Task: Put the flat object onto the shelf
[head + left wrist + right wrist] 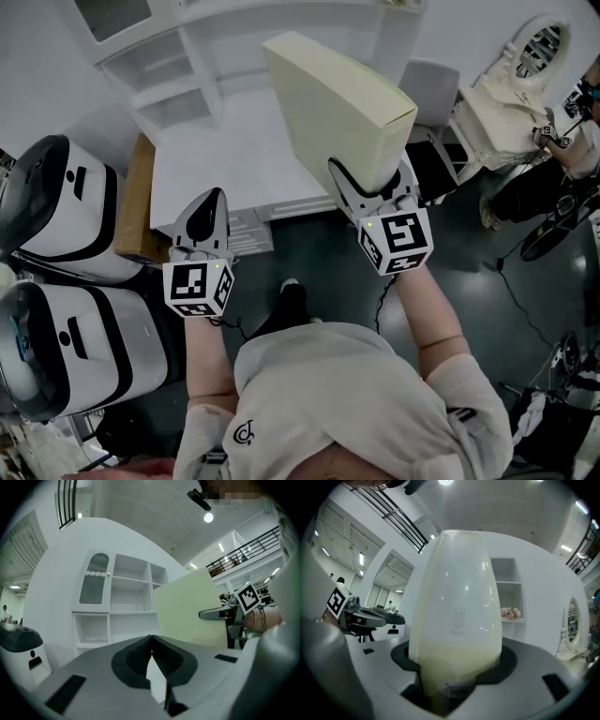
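Observation:
The flat object [337, 103] is a cream slab-like box, held up on its edge over the white table [220, 164]. My right gripper [373, 186] is shut on its lower end, and it fills the right gripper view [457, 620]. My left gripper [208, 214] hovers beside it at the left, shut and empty, its jaws meeting tip to tip [151, 651]. The white shelf unit [183, 66] stands beyond the table, with open compartments [129, 597]. In the left gripper view the flat object [187, 613] shows with the right gripper [220, 614] clamped on it.
Two white-and-black machines [66, 206] stand at the left next to a cardboard box [139, 202]. An ornate white piece of furniture [525, 66] and another person [567, 150] are at the right. Cables lie on the dark floor [525, 309].

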Demonstrator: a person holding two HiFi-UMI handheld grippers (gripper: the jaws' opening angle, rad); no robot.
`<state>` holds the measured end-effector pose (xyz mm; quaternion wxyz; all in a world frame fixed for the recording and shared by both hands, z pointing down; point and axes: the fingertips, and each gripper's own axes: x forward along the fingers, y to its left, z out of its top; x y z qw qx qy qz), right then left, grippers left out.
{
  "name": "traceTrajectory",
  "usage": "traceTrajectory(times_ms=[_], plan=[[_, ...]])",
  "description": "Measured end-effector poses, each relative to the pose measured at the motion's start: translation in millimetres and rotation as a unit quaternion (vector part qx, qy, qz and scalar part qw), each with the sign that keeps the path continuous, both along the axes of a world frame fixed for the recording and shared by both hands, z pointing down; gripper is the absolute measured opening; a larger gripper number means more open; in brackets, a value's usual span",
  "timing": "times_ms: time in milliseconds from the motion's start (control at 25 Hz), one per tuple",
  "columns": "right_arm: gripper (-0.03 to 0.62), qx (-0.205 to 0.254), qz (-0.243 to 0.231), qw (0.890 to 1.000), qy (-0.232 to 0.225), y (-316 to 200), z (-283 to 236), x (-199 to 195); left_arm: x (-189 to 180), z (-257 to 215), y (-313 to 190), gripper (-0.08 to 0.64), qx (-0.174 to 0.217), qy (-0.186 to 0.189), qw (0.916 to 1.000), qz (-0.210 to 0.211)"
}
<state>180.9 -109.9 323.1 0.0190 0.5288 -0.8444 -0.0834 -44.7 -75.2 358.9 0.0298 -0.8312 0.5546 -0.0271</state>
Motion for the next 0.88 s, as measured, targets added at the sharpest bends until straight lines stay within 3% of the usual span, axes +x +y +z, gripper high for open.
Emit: traceTrajectory(times_ms=[280,520,640,880], plan=[[0.299,0.045,0.013,0.997,0.067,-70.9,-36.8,-26.1,-13.9,-23.8,-64.0,0.014,0.028,-0.004,0.9995,0.010],[0.299,0.073,0.034,0.984,0.160,-128.9,-80.8,-48.5,-22.6,-39.8,-104.9,0.014,0.045,-0.010,0.9987,0.023],[0.299,0.074,0.051,0.969,0.230,-156.6,-99.8,-61.3,-30.3,-35.8,-119.2,0.014,0.041,-0.010,0.9988,0.026],[0.301,0.107,0.085,0.925,0.356,-202.9,-133.4,-84.2,-38.8,-30.3,-138.9,0.014,0.039,-0.014,0.9986,0.034]])
